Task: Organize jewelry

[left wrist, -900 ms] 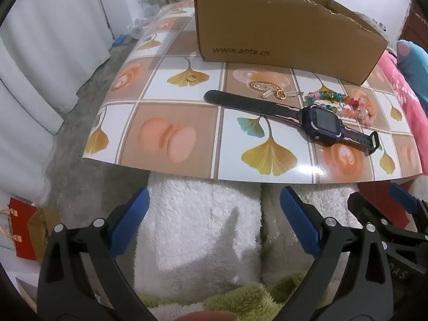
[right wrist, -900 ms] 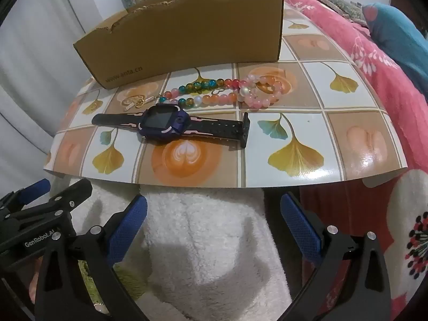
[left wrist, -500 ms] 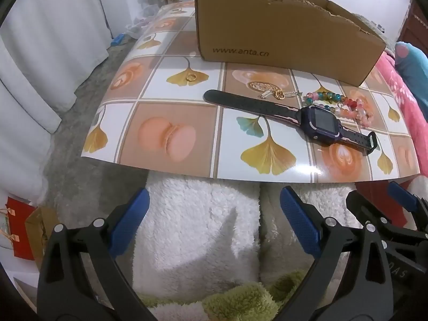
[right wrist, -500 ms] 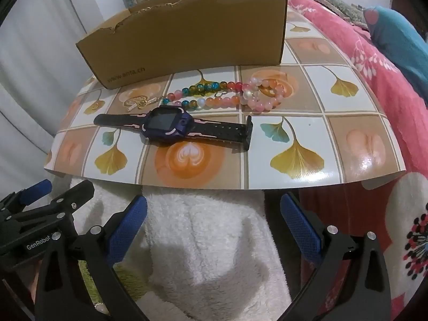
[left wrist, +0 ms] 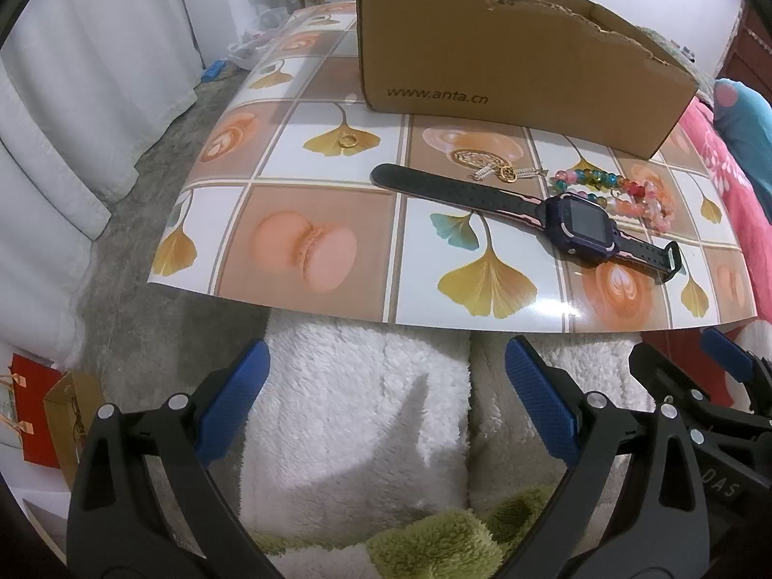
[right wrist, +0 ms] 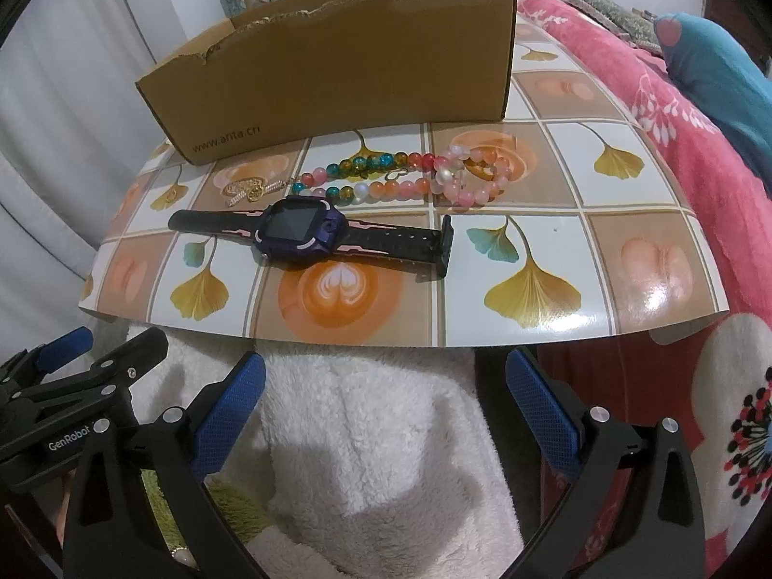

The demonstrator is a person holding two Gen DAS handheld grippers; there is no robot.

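A purple smartwatch point(left wrist: 581, 227) point(right wrist: 301, 230) with a black strap lies on the patterned table point(left wrist: 313, 183) point(right wrist: 530, 241). Behind it lie a coloured bead bracelet point(left wrist: 613, 193) point(right wrist: 400, 178) and a gold pendant chain point(left wrist: 492, 166) point(right wrist: 251, 188). A small gold ring point(left wrist: 348, 140) point(right wrist: 169, 196) sits further left. An open cardboard box point(left wrist: 506, 58) point(right wrist: 337, 77) stands at the back. My left gripper point(left wrist: 386, 405) and right gripper point(right wrist: 386, 405) both hang open and empty before the table's near edge, over a white fluffy cloth point(left wrist: 362, 410).
A pink floral blanket point(right wrist: 675, 120) and a blue cushion point(right wrist: 714, 72) lie right of the table. White curtains point(left wrist: 72, 96) hang at the left, with small gift bags point(left wrist: 43, 410) on the floor. Each gripper shows in the other's view point(left wrist: 723, 410) point(right wrist: 62, 386).
Both views have shifted slightly closer to the table; the objects on it have not moved and both grippers stay open.
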